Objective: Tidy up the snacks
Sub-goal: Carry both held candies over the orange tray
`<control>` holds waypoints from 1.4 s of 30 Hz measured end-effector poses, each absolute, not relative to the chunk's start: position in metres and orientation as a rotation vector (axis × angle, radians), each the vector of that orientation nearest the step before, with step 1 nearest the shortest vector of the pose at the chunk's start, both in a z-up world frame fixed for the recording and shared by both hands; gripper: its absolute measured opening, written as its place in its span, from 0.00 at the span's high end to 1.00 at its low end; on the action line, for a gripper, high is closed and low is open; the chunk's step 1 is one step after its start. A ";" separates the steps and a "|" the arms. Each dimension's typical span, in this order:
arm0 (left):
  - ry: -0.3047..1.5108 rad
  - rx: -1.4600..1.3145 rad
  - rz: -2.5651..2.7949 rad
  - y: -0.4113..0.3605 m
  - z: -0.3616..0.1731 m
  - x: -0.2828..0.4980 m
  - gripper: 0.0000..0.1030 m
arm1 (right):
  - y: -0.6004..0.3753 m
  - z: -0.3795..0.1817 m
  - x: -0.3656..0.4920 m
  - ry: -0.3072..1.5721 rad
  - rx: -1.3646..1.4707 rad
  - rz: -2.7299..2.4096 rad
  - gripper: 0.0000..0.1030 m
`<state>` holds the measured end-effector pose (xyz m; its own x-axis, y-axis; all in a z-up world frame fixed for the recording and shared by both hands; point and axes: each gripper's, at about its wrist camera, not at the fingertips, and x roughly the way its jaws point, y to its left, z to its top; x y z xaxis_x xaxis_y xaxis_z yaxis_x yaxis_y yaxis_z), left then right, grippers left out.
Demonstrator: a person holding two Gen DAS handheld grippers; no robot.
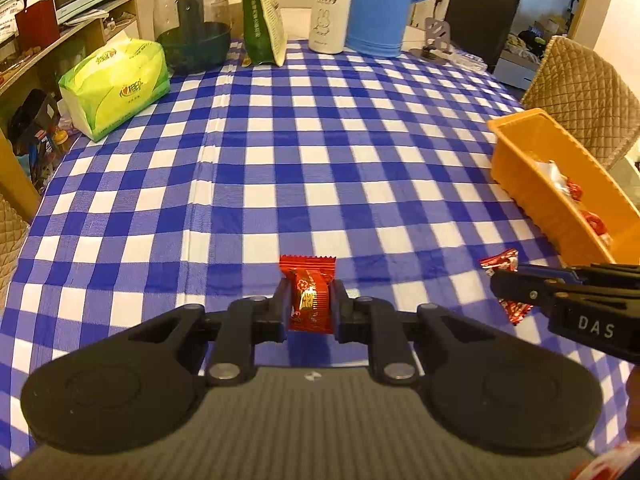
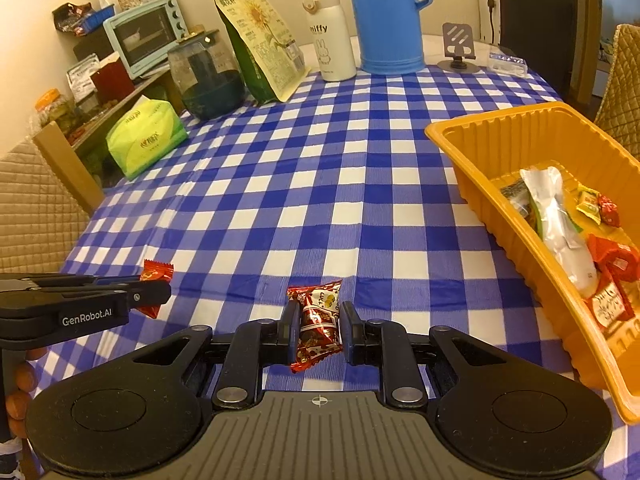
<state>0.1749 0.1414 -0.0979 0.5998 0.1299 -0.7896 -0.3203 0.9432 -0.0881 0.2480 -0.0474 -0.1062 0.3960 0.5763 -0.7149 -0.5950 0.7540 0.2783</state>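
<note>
Nearest in the left wrist view: left gripper (image 1: pixel 310 307) clamped on a red-and-gold candy (image 1: pixel 310 296), fingers (image 1: pixel 280 304) pressed against both flanks of the wrapper, long axis running straight away from the camera, crimped end pointing toward the far side of the table and poking out past the fingertips. Same story in the right wrist view: right gripper (image 2: pixel 319 330) closed on a red patterned snack packet (image 2: pixel 318 322), fingers (image 2: pixel 351 330) squeezing its sides, packet standing slightly tilted, long axis again roughly forward, upper crimp leaning a touch to the right. Both held just above the blue-and-white checked tablecloth (image 1: pixel 304 152), the two grippers side by side and near each other. Just to the right, an orange tray (image 2: pixel 496 148) on the cloth, long side angled away, already carrying a white pouch (image 2: pixel 560 220) lying lengthwise plus several red and yellow sweets (image 2: pixel 600 208). Farther back on the left, a green tissue pack (image 1: pixel 116 84). Along the far edge, a dark glass kettle (image 1: pixel 192 28), a green seed bag (image 2: pixel 256 44), a white Miffy bottle (image 2: pixel 329 36) and a blue thermos jug (image 2: pixel 386 16), all upright.
</note>
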 end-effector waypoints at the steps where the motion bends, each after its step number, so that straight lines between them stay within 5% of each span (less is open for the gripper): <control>1: 0.890 -0.230 0.259 0.137 -0.095 0.173 0.83 | -0.051 -0.104 0.246 0.896 -0.020 0.745 0.79; 42: 0.808 -0.081 -0.081 -0.089 -0.032 0.194 0.83 | -0.272 -0.054 0.233 0.812 0.137 0.590 0.79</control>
<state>0.1938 -0.0893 -0.0325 0.6880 -0.1037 -0.7183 0.0417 0.9938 -0.1035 0.2330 -0.2720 -0.0541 0.5376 0.5451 -0.6432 -0.4429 0.8318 0.3347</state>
